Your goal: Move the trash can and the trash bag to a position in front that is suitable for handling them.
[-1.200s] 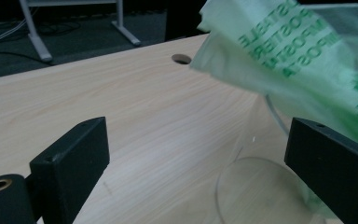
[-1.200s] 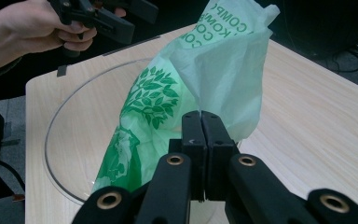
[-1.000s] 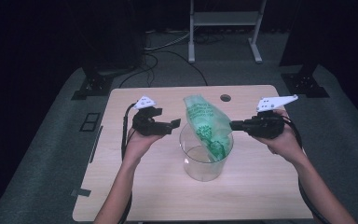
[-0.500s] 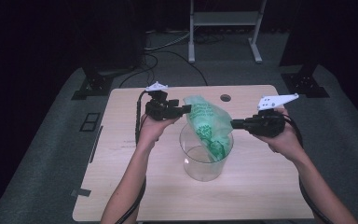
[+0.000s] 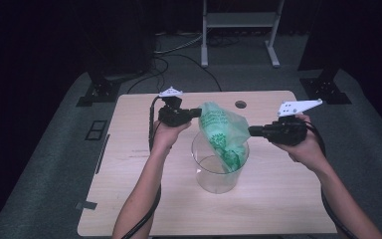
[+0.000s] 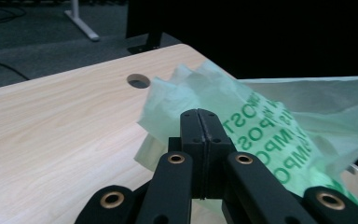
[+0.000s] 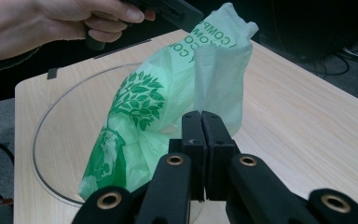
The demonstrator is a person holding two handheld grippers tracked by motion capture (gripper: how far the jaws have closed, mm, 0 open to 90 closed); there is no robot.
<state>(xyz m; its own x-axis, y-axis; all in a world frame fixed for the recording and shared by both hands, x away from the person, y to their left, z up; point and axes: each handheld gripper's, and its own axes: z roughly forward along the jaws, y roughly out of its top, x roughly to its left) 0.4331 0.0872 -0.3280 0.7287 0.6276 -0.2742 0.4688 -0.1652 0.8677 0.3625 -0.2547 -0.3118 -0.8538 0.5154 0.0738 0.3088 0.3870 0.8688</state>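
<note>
A thin green bag (image 5: 224, 132) printed with a tree stands half inside a clear round container (image 5: 219, 169) at mid-table. My left gripper (image 5: 198, 112) points right at the bag's upper left corner. Its jaws have just been closing and now sit together on the film, as the left gripper view shows at the gripper (image 6: 199, 116) against the bag (image 6: 261, 126). My right gripper (image 5: 252, 131) points left and is shut on the bag's right edge. In the right gripper view this gripper (image 7: 201, 119) pinches the bag (image 7: 168, 93) over the container's rim (image 7: 51, 121).
The light wooden table (image 5: 129, 149) has a round cable hole (image 5: 239, 105) behind the bag. Cables trail from both grippers toward the front edge. A white stand frame (image 5: 238, 30) and dark equipment bases stand on the floor beyond the table.
My left gripper has moved right to the bag's upper corner and gone from open to shut on it. The right gripper and the container have stayed put.
</note>
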